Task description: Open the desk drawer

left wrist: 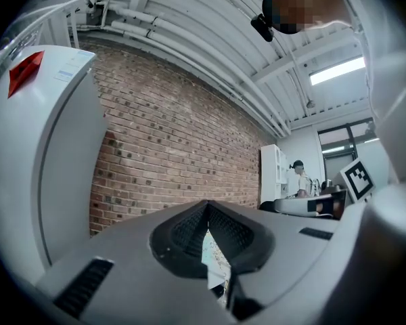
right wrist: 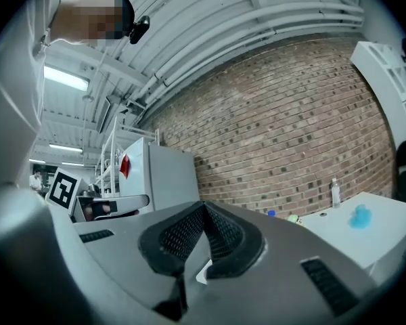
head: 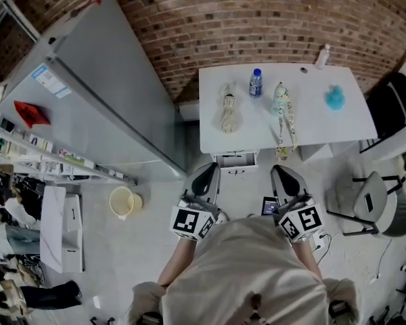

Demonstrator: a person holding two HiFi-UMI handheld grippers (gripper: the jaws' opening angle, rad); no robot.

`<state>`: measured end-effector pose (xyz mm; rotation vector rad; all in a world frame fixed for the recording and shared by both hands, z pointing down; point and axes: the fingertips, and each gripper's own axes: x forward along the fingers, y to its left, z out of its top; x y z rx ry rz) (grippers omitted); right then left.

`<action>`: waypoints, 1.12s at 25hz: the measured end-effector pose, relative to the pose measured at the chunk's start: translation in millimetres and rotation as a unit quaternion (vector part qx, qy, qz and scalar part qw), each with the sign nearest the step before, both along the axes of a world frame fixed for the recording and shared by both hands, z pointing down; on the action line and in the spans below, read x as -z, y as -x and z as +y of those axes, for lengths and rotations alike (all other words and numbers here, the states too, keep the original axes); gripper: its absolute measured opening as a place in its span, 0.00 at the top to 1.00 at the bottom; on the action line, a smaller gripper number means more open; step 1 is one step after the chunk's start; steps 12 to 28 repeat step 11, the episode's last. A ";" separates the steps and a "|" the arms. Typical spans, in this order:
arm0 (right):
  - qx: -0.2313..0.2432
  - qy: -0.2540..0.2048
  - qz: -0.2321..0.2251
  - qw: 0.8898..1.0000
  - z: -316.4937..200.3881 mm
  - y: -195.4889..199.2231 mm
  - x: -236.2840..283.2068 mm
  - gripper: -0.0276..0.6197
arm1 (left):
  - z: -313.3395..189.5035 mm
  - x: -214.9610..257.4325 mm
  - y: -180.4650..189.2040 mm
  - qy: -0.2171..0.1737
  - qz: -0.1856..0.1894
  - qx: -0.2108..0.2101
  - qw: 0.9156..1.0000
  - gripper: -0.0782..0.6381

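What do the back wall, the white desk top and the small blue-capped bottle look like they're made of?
Back wall: bare red-brown brick, matt, with mortar lines visible. White desk top: smooth and flat, probably laminate or painted board; can't tell which. Small blue-capped bottle: likely plastic, going by its cap and wrap label, though it is too small to be sure.

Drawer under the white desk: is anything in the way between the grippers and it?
Nothing visible. The drawer sits under the desk at its front edge, and only floor shows between it and the left gripper and right gripper, both with jaws shut.
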<state>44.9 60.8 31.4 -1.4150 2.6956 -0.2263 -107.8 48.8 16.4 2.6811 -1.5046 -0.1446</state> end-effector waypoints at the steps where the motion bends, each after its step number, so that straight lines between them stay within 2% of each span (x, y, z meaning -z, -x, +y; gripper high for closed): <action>1: 0.000 0.002 -0.002 1.000 1.4 -0.8 -0.8 0.92 | 1.6 -0.3 -0.6 0.002 0.000 0.001 1.000 0.88; 11: 0.006 0.008 -0.006 1.000 4.9 -5.9 -7.7 0.92 | 11.5 -9.6 7.4 0.019 0.015 0.028 0.999 0.88; 28: 0.006 0.008 -0.006 1.000 4.9 -5.9 -7.7 0.92 | 11.5 -9.6 7.4 0.019 0.015 0.028 0.999 0.88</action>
